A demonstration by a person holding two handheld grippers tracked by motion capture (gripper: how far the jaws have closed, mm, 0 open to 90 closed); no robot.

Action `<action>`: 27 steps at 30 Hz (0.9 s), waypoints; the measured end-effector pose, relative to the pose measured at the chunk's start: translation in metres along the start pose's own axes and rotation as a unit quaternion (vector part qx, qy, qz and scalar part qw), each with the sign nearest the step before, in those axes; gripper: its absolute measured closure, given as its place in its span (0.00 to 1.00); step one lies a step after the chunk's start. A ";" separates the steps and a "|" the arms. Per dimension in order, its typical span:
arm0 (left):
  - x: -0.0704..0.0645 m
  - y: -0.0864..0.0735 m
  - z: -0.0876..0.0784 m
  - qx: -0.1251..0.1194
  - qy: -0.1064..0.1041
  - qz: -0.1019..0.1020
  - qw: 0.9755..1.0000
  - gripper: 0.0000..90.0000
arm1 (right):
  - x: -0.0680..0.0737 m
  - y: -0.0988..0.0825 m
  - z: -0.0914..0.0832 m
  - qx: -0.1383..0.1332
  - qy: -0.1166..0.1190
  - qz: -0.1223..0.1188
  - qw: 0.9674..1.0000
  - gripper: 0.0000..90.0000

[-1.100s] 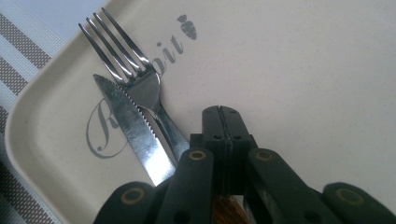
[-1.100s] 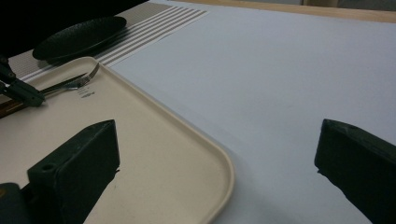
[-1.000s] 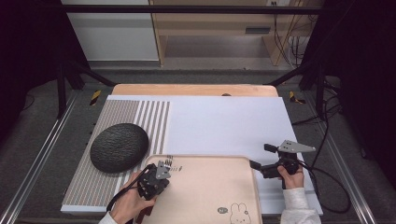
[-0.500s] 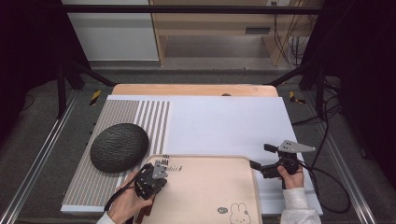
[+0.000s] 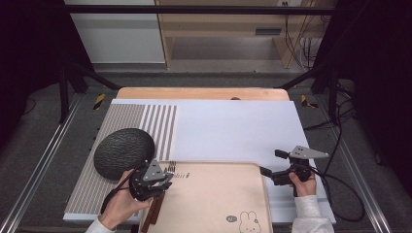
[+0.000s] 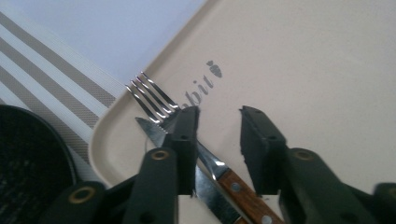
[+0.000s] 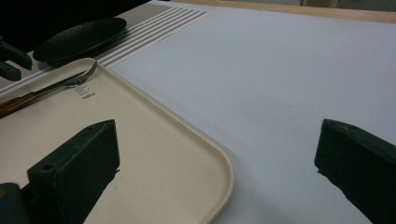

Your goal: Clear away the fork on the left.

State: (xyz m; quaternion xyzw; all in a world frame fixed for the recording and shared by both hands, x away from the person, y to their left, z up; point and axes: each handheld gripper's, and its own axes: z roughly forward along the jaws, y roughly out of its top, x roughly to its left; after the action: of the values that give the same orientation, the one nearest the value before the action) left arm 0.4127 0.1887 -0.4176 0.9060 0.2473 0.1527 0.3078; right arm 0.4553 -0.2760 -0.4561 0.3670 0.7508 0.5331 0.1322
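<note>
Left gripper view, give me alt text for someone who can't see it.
Two black open jaws of the left gripper hover over a fork and a wooden-handled knife lying on a beige tray; a striped mat and dark plate sit beside it.

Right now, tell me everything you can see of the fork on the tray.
The fork is shiny metal with four slim tines and a brown wooden handle set with rivets. It lies flat in the corner of the beige tray, beside a knife with a like handle. The left gripper stands over it, jaws just opened and apart, its pads not pressing on the fork.
</note>
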 end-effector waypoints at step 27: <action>0.041 0.006 -0.044 -0.015 0.041 0.063 0.997 0.05 | -0.001 0.001 -0.002 -0.006 -0.003 0.003 1.000 0.00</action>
State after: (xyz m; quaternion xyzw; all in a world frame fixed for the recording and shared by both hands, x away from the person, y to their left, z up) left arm 0.4306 0.2281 -0.3751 0.9079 0.1995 0.2131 0.3008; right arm 0.4547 -0.2780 -0.4544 0.3701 0.7459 0.5372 0.1346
